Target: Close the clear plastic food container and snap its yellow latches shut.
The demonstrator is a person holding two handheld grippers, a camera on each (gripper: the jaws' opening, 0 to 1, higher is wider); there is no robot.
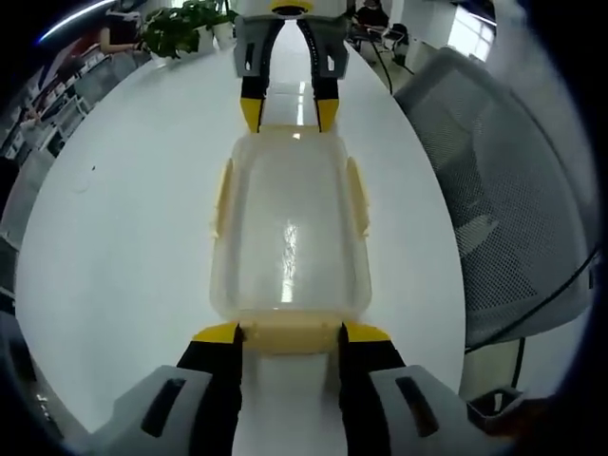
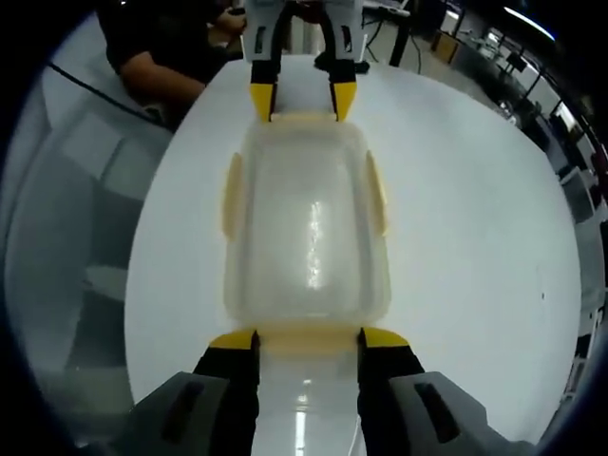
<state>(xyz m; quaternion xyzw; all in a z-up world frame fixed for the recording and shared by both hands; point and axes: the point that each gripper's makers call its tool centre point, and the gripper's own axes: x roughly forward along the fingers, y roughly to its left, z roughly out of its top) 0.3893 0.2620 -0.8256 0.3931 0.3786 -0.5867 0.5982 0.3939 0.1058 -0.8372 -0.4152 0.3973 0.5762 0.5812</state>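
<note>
On the white table (image 1: pixel 123 237) we see the container (image 1: pixel 290 237) lying lengthwise between our left gripper (image 1: pixel 290 334) and right gripper (image 2: pixel 308 340), both open astride an end latch (image 1: pixel 290 337).

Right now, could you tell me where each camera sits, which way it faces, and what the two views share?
Left gripper view: rides the left gripper, looking along the clear plastic food container toward the right gripper.
Right gripper view: rides the right gripper, facing back toward the left gripper; a person's arm shows behind.
Shared: the container, its yellow latches, the white table.
</note>
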